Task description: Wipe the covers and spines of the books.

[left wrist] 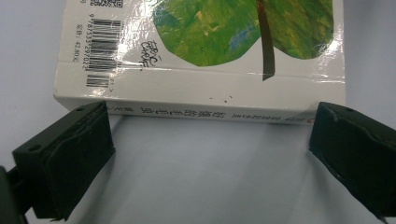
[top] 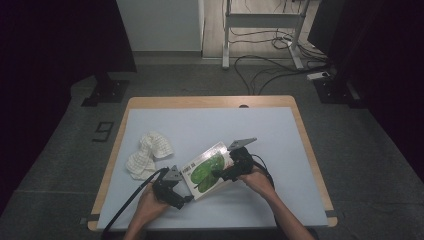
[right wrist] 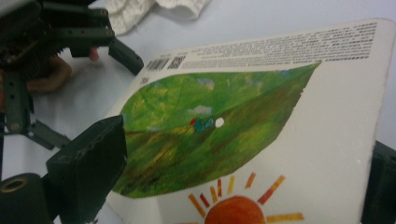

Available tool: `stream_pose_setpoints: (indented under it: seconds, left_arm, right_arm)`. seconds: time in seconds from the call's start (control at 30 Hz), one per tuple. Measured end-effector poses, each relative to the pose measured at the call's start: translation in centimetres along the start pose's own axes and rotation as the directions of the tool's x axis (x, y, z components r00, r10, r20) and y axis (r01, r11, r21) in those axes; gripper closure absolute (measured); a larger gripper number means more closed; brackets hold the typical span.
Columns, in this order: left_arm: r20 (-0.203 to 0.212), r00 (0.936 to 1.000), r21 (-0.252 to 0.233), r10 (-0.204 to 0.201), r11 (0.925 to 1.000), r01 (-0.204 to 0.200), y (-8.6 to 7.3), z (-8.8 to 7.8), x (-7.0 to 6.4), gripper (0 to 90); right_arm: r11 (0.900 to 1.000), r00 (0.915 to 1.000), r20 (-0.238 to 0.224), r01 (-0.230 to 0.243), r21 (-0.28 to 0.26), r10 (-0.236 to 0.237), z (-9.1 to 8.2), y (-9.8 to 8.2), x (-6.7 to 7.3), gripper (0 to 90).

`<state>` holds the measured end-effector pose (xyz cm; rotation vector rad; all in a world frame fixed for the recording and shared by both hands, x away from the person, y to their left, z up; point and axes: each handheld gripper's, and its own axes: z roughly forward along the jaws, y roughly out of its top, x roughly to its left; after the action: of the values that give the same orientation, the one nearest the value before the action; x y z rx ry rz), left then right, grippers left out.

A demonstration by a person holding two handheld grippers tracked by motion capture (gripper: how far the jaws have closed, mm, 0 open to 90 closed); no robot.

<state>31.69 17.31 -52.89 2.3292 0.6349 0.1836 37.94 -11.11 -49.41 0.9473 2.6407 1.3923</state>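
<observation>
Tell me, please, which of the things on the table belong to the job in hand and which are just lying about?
In the job:
- book with the green leaf cover, one end raised
- right gripper, jaws around the book's edge
- left gripper, jaws open at the book's spine

Lying about:
- crumpled white cloth, left of the book and apart from it

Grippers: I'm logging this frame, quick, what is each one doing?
Left gripper: open, jaws at the spine of the book, holding nothing.
Right gripper: wide across the book; grip cannot be told.
</observation>
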Motion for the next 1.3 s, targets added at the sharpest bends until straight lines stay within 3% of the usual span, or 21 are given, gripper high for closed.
stream_pose_setpoints:
  seconds: [0.27, 0.33, 0.5, 0.67, 0.97, 1.2, 1.3]
  left_arm:
    - [0.001, 1.0000, 0.000, 0.000, 1.0000, 0.000, 0.0, 0.0, 0.0, 0.0]
    - [-0.001, 1.0000, 0.001, 0.000, 1.0000, 0.000, 0.0, 0.0, 0.0, 0.0]
    - [-0.005, 1.0000, 0.003, -0.001, 1.0000, 0.001, 0.0, 0.0, -0.1, 0.0]
    - [-0.027, 0.9996, 0.018, 0.007, 0.9998, -0.007, -0.1, -0.1, -0.4, 0.0]
    - [-0.041, 0.9991, 0.023, 0.015, 0.9996, -0.014, -0.2, -0.2, -0.6, 0.0]
    - [-0.044, 0.9990, 0.026, 0.001, 0.9997, 0.000, -0.2, -0.2, -0.6, 0.0]
    - [-0.046, 0.9982, 0.023, -0.039, 0.9989, 0.040, 0.0, -0.4, -0.3, 0.0]
  right_arm:
    - [0.997, 0.9976, 0.028, 0.062, 0.052, -0.063, -0.4, 0.0, -0.8, 13.0]
    - [0.996, 0.9976, 0.003, 0.070, 0.050, -0.070, -0.7, 0.2, -1.3, 13.9]
    - [0.994, 0.9966, -0.012, 0.082, 0.070, -0.082, -1.0, 0.3, -1.8, 16.5]
    - [0.988, 0.9943, -0.007, 0.106, 0.113, -0.106, -1.8, 0.4, -2.0, 27.5]
    - [0.983, 0.9923, -0.017, 0.124, 0.132, -0.123, -3.2, 0.4, -2.1, 42.9]
    - [0.983, 0.9909, -0.016, 0.134, 0.129, -0.133, -4.0, 0.1, -2.2, 52.4]
    - [0.982, 0.9901, -0.015, 0.140, 0.127, -0.140, -4.2, 0.0, -2.2, 56.0]
